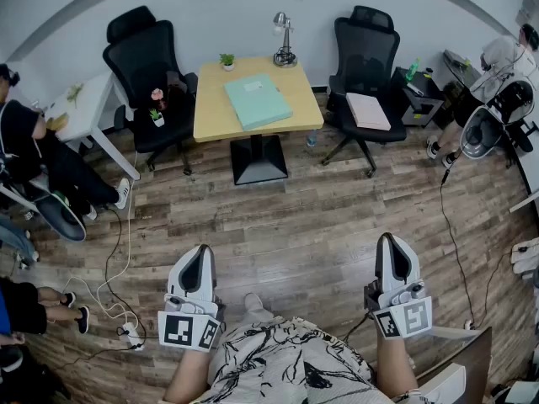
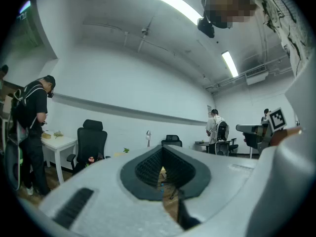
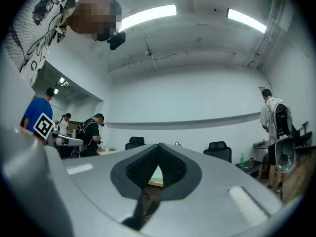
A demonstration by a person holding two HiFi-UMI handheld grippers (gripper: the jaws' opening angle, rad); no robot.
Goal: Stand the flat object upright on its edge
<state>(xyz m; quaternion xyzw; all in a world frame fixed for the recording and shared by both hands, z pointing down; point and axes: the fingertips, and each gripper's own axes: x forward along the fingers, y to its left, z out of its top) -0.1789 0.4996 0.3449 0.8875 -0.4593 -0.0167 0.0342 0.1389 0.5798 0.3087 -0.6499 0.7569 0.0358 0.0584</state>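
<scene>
A mint-green flat object lies flat on a small wooden table across the room. Both grippers are held low near my body, far from the table and pointing toward it. The left gripper is shut with nothing in it, and in the left gripper view its jaws meet at the tips. The right gripper is also shut and empty, its tips closed together. A pale sliver of the table and the green object shows through the gap under the right jaws.
Black office chairs stand to the left and right of the table; the right one holds a pink flat item. A desk lamp and a small plant sit on the table. Cables trail on the wood floor. People stand at both sides.
</scene>
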